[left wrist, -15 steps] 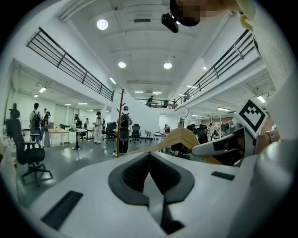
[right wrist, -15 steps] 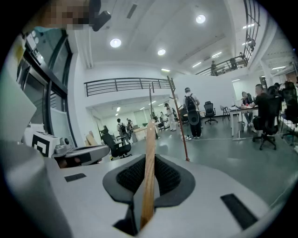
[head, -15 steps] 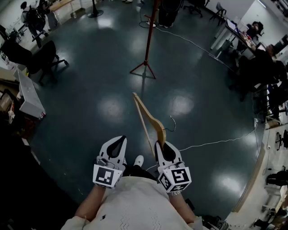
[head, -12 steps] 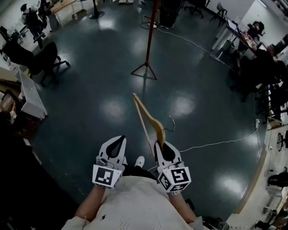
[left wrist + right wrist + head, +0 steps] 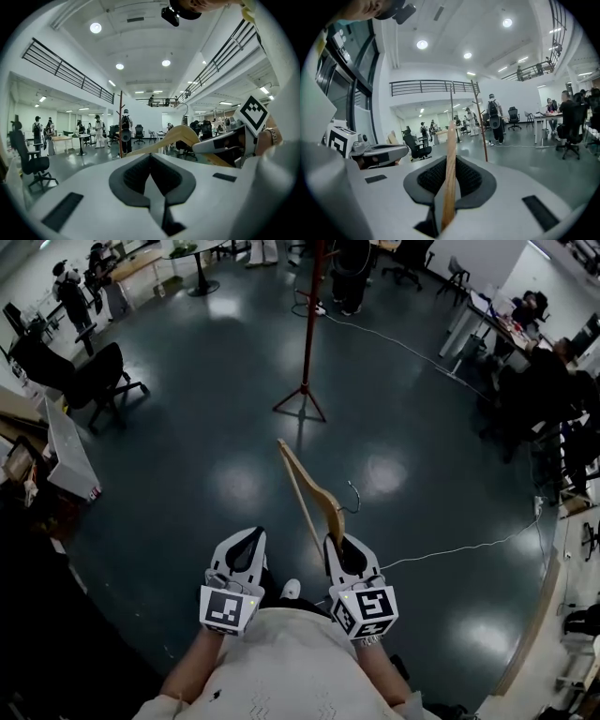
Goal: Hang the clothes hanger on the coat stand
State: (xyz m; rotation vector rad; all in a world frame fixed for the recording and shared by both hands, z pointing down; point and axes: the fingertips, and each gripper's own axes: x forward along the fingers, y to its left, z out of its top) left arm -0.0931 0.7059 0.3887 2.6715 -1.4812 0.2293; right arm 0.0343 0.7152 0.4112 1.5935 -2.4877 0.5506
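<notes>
The wooden hanger (image 5: 314, 491) is gripped by one arm in the right claw (image 5: 339, 542), jaws pressed tight on the wood. It is held out over the dark floor (image 5: 187, 456), its far end angled forward and left and its metal hook turned to the right. The left claw (image 5: 246, 538) is carried alongside, jaws drawn together on nothing. The coat stand (image 5: 307, 324) is seen upright well ahead, apart from the hanger.
</notes>
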